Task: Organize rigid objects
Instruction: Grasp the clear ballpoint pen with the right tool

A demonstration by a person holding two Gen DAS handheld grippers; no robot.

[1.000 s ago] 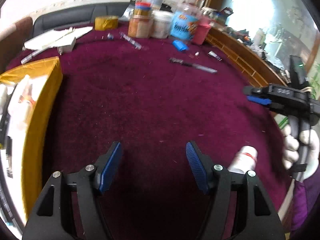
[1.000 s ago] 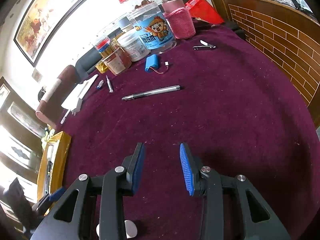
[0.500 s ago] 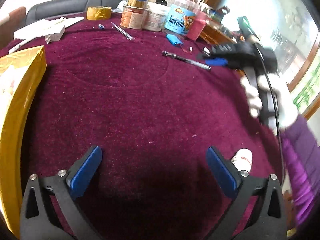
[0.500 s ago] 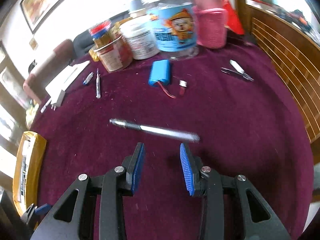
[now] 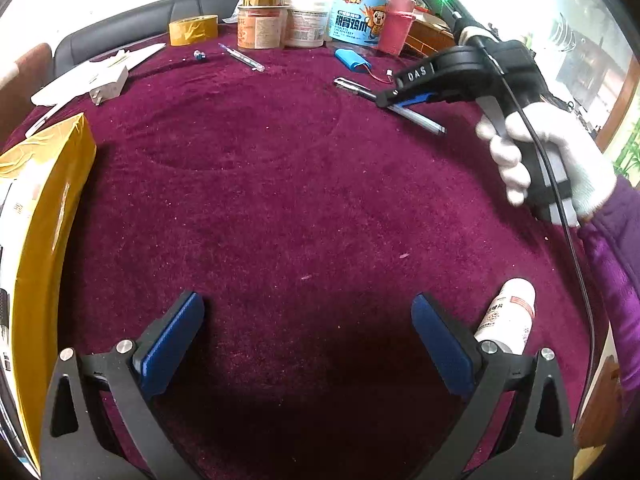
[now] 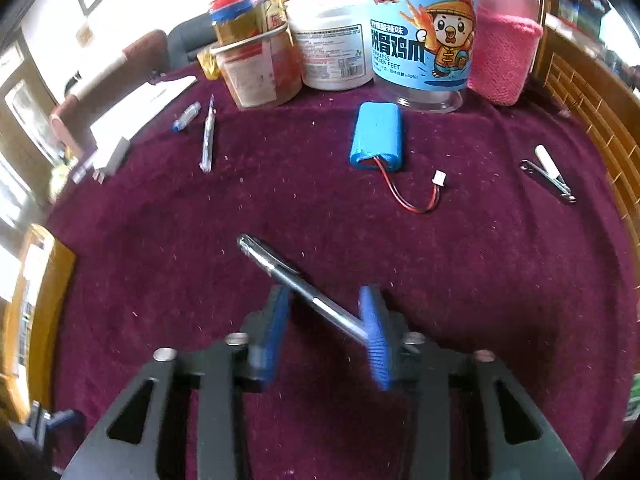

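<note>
So since a second ago the right gripper (image 6: pixel 326 332) has swung across the purple cloth to the pen (image 6: pixel 304 292), and the left gripper (image 5: pixel 308 344) has spread its fingers wide with nothing between them, while a white bottle (image 5: pixel 508 316) lies just outside it at 3 o'clock. The pen lies flat, slanting from 10 to 4 o'clock between the right jaws, which are closing on it; its clear end touches the right-hand pad while the other pad looks just short of it. I'd guess it's light, stiff and slick, so grab mid-barrel or it'll probably pivot and slip out.
</note>
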